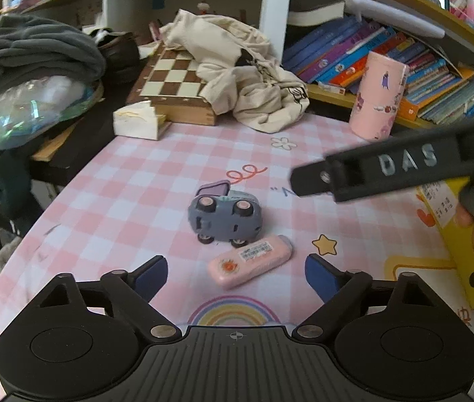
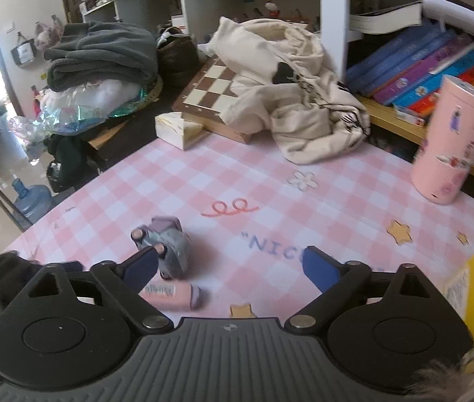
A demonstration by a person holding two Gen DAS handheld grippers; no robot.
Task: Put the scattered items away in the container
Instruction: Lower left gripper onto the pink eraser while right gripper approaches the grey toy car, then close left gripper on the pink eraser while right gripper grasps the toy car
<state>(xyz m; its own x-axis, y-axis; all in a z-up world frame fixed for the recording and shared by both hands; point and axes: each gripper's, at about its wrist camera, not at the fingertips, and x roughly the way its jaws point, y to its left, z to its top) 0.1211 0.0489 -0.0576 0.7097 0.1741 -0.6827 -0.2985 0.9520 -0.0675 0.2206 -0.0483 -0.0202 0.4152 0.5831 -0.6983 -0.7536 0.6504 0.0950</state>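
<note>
A blue-grey toy car [image 1: 225, 216] lies on its side on the pink checked table mat [image 1: 129, 201]. Just in front of it lies a pink tube [image 1: 250, 261] with a barcode label. My left gripper [image 1: 235, 266] is open, and the tube sits in the wide gap between its blue pads without touching them. My right gripper [image 2: 228, 254] is open too, with nothing between its fingers. The car [image 2: 170, 248] and the tube [image 2: 173, 293] lie by its left finger. A yellow box [image 1: 455, 234] stands at the right edge.
A pink cylinder [image 1: 379, 97] stands at the back right before shelves of books [image 1: 404, 57]. A cream cloth [image 1: 247, 77] covers part of a chessboard box [image 1: 170, 90] at the back. A tissue box [image 1: 136, 122] and grey blankets [image 1: 39, 53] lie to the left.
</note>
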